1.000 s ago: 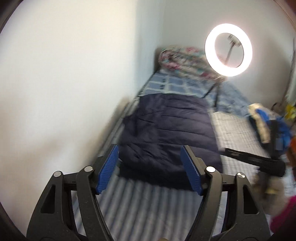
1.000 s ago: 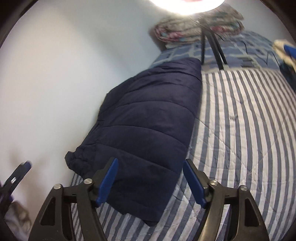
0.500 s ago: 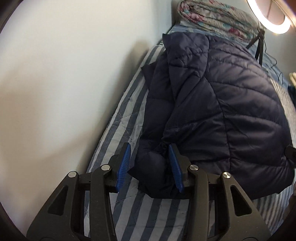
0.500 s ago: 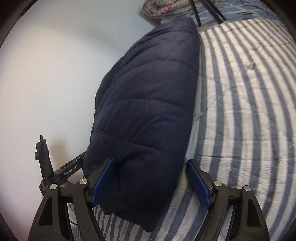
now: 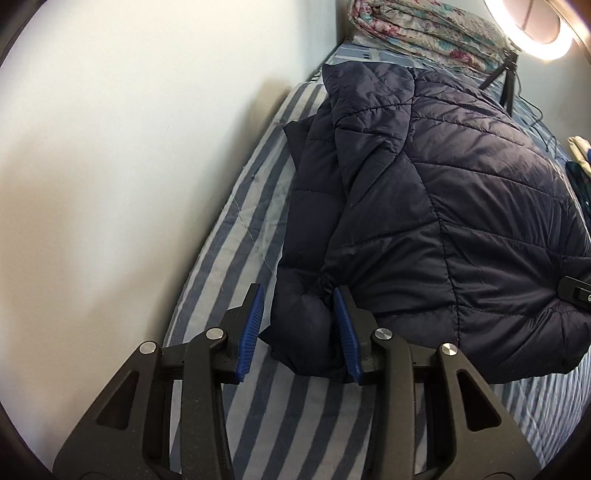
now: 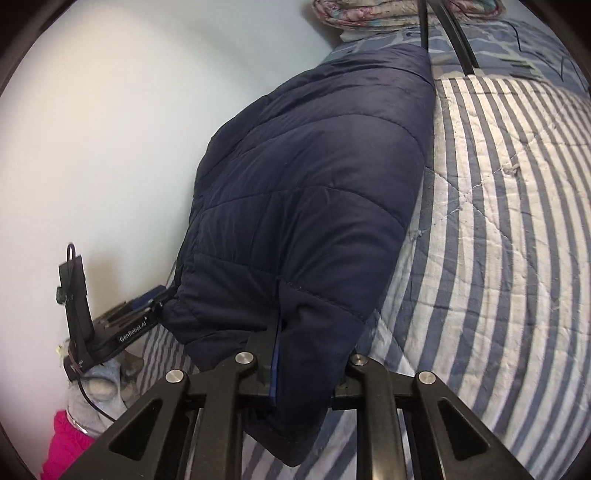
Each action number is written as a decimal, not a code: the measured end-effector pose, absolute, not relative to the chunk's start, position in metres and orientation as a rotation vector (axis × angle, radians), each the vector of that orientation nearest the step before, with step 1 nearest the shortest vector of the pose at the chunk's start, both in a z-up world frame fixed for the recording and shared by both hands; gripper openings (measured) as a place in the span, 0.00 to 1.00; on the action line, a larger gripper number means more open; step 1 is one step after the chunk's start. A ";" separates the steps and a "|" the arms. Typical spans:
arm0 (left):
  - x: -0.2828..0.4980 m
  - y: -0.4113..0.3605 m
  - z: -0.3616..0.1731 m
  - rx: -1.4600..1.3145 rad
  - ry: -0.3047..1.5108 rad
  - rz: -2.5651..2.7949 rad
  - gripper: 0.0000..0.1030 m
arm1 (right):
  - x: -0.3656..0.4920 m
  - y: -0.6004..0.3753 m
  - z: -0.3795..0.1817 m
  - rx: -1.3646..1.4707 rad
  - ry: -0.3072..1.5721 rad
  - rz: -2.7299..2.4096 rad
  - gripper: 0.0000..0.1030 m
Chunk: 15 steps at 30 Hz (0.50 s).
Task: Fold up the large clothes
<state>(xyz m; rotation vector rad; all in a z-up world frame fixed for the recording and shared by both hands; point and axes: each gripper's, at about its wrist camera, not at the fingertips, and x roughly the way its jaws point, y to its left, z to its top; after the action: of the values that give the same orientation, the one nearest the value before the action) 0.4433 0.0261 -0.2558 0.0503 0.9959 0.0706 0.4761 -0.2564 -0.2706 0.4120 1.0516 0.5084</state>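
A navy quilted puffer jacket [image 5: 443, 221] lies lengthwise on the striped bed, close to the wall. My left gripper [image 5: 299, 332] straddles its near left corner. The jaws are closing: the right pad [image 5: 345, 332] touches the fabric and a thin gap shows at the left pad [image 5: 251, 332]. In the right wrist view my right gripper [image 6: 314, 354] is closing on the near hem of the jacket [image 6: 314, 184]. Bunched fabric fills the jaws and hides the right finger. The left gripper [image 6: 85, 314] shows at the jacket's far corner by the wall.
The white wall [image 5: 110, 147] runs along the left of the striped bedspread [image 6: 498, 221]. A folded floral quilt [image 5: 424, 29] lies at the head end, with a ring light [image 5: 532, 33] on tripod legs [image 6: 443, 33]. A gloved hand [image 6: 92, 387] and pink sleeve [image 6: 66, 443] hold the left gripper.
Both grippers came down to the jacket's near hem. The left jaws narrowed around the left corner. The right jaws went from wide to pinched on the hem.
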 end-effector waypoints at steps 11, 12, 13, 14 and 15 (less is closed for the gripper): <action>0.339 -0.034 -0.247 0.096 1.063 -0.183 0.39 | 0.374 -0.336 -0.251 0.315 1.129 0.506 0.15; 0.328 -0.042 -0.246 0.112 1.068 -0.216 0.39 | 0.366 -0.344 -0.251 0.315 1.133 0.506 0.15; 0.316 -0.050 -0.245 0.129 1.074 -0.251 0.39 | 0.352 -0.356 -0.251 0.311 1.138 0.500 0.15; 0.304 -0.059 -0.243 0.146 1.078 -0.284 0.39 | 0.339 -0.368 -0.252 0.304 1.145 0.488 0.15; 0.295 -0.065 -0.241 0.161 1.080 -0.310 0.39 | 0.331 -0.374 -0.252 0.299 1.149 0.480 0.15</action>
<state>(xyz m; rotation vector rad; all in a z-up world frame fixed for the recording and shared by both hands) 0.2945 -0.0652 -0.2410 0.1610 1.0802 -0.3100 0.3310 -0.3745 -0.2523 0.2993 1.1495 0.4798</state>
